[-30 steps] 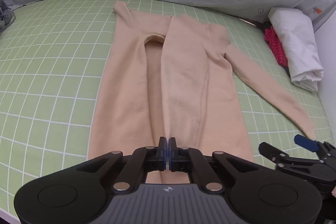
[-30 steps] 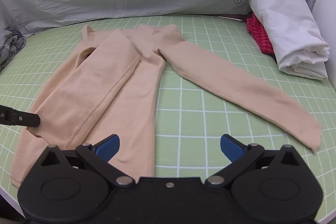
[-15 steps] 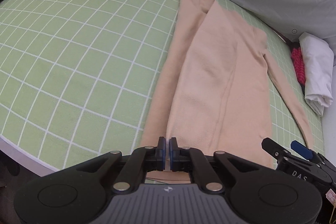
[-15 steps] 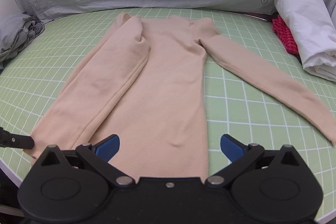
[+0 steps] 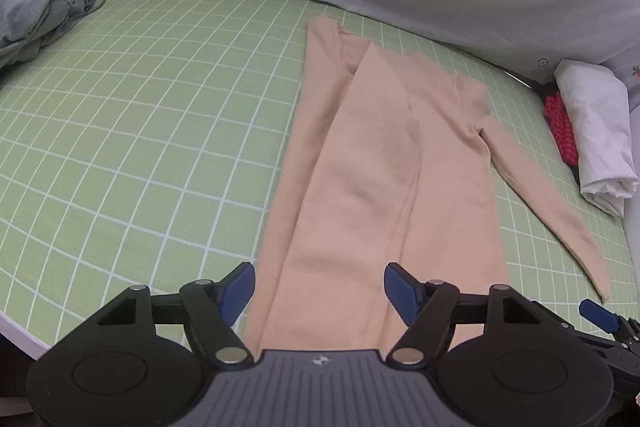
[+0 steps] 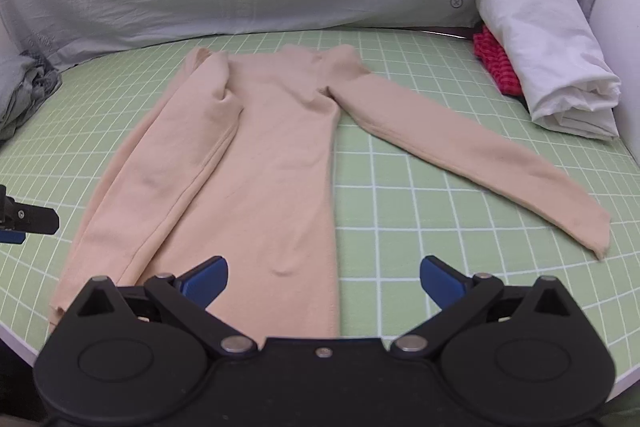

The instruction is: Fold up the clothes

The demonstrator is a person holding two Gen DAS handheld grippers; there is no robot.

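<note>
A green gridded desk [image 6: 420, 227] carries a beige sweater [image 6: 276, 155] lying flat, one sleeve folded over its body, the other stretched toward a white bundle [image 6: 548, 55]. Left tongs [image 5: 320, 287] and right tongs [image 6: 324, 277] both gape wide, holding nothing.

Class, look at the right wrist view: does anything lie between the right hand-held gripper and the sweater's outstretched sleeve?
Nothing visible does. Only bare green grid mat separates the open right hand-held gripper from the outstretched sleeve.
</note>
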